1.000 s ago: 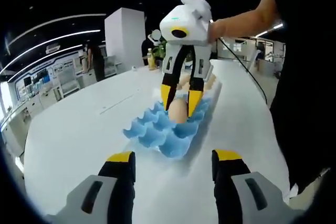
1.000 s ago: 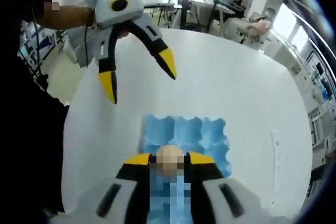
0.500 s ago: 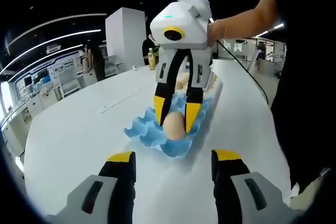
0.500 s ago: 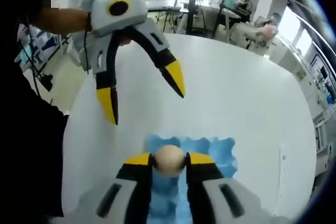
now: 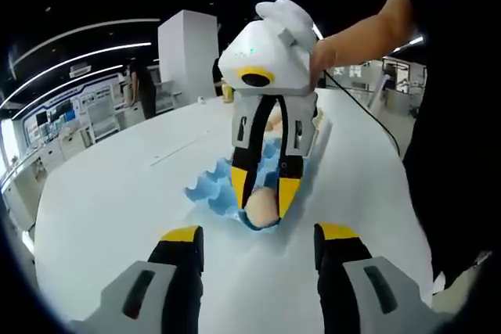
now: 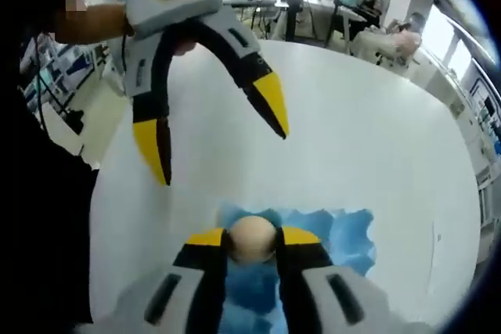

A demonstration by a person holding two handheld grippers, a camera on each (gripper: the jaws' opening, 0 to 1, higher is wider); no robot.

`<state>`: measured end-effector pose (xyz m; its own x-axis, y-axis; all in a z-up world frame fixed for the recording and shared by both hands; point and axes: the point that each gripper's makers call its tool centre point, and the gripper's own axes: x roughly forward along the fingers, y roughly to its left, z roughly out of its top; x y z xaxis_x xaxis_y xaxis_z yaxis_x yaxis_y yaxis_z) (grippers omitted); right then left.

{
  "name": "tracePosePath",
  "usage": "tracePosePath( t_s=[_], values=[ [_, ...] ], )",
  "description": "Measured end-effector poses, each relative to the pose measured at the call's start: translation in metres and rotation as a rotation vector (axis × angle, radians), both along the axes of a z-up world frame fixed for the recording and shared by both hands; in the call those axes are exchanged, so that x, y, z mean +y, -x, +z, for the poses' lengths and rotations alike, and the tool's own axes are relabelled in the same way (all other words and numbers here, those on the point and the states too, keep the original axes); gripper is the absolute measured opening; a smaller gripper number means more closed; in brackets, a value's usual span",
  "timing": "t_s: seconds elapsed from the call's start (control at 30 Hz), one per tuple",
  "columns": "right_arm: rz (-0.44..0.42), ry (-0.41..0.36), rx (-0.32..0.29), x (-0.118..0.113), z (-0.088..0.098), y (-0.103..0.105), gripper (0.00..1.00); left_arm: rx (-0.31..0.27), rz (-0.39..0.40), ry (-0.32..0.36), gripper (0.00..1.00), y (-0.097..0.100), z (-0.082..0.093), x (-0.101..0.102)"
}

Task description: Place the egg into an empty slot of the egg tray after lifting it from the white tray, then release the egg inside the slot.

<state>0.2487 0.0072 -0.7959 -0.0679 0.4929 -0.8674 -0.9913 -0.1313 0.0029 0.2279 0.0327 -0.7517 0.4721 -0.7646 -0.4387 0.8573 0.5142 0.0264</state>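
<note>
— What is the right gripper (image 6: 250, 238) carrying?
— A smooth, matte, pale tan egg (image 6: 251, 238), pinched between its two yellow-tipped black jaws. The jaws are closed in to the egg's width, one pad on each side. In the left gripper view the same right gripper (image 5: 263, 195) points its tips down at the table with the egg (image 5: 262, 204) between them.

— Where is the egg in relation to the tray?
— At the near edge of the light blue moulded egg tray (image 5: 210, 188), a thin piece shaped into rounded cups with peaked ridges between them. Whether the egg touches a cup, I cannot tell. In the right gripper view the tray (image 6: 344, 234) lies just beyond the jaw tips.

— Which way does the egg point?
— It looks nearly round from the right gripper view; from the other view its long axis seems roughly upright, along the jaws, but that is not certain.

— And the left gripper (image 5: 257, 242)?
— Its jaws stand wide apart with nothing between them, above the glossy white round table (image 5: 109, 193). In the right gripper view it (image 6: 219, 146) hangs spread open over the table
</note>
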Motion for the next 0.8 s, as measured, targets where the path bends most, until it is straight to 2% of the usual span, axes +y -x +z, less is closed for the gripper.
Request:
tracePosePath(
  t_s=[0.37, 0.5, 0.53, 0.73, 0.8],
  values=[
    [0.005, -0.023, 0.000, -0.0022, -0.0010, 0.0010, 0.26, 0.000, 0.001, 0.002, 0.57, -0.0002, 0.0011, -0.0016],
    [0.050, -0.089, -0.044, -0.0018, -0.0020, 0.0009, 0.26, -0.002, 0.001, 0.001, 0.57, -0.0006, 0.0020, -0.0026],
    [0.033, -0.126, -0.016, 0.0010, -0.0012, 0.0047, 0.27, -0.003, 0.003, -0.003, 0.57, -0.0007, 0.0017, -0.0021],
    [0.017, -0.178, -0.003, -0.0044, -0.0027, 0.0058, 0.33, -0.003, 0.007, -0.010, 0.57, 0.0009, 0.0024, -0.0016],
    [0.044, -0.217, -0.002, -0.0025, -0.0011, 0.0098, 0.37, -0.004, 0.008, -0.014, 0.56, 0.0010, 0.0031, -0.0015]
  ],
)
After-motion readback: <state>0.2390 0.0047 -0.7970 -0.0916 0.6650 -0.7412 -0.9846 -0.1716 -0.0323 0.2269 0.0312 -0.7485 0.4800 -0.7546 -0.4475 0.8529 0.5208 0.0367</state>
